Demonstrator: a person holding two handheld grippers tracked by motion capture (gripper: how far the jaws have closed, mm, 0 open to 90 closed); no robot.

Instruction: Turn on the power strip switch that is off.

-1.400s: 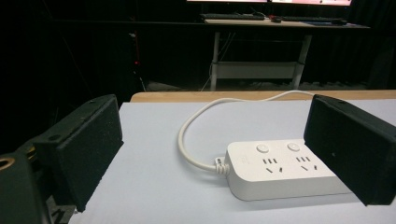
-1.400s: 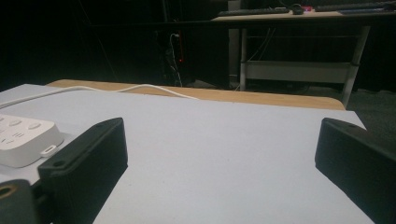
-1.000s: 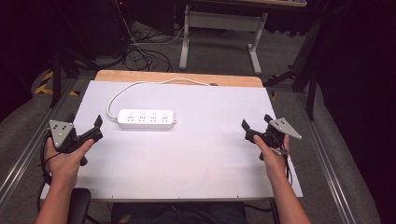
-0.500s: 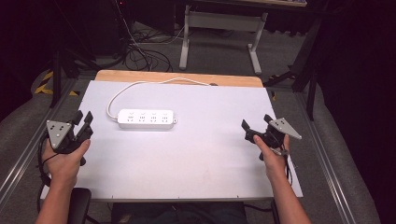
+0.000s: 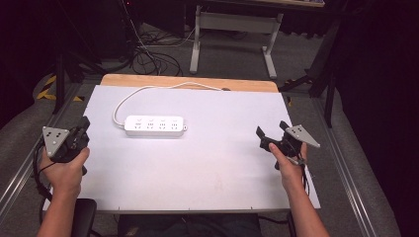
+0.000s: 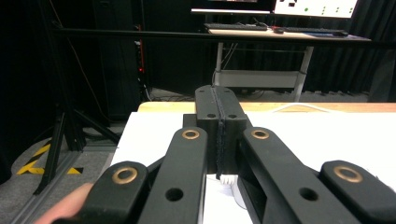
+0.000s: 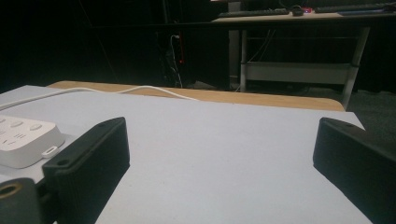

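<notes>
Left gripper (image 5: 83, 129) at the table's left edge, held in the person's left hand (image 5: 64, 170), grey plate on top. Its jaws have just been closing and now meet flat against each other, nothing between them; the left gripper view shows the two black pads (image 6: 219, 126) pressed together along one seam. It points across the sheet, roughly toward the strip.

Power strip (image 5: 155, 126), white, lies flat on the white sheet (image 5: 212, 163), left of centre, long side running across the table. Its cord (image 5: 129, 96) loops from the left end toward the far wooden edge (image 5: 188, 82). Strip is near the left gripper but apart from it, not touched.

Right gripper (image 5: 271, 132) near the table's right edge, in the right hand (image 5: 289, 165), well apart from the strip. Jaws spread wide, empty; the right gripper view shows bare sheet between the two pads (image 7: 91, 149), with a corner of the strip (image 7: 25, 140) at far left.
</notes>
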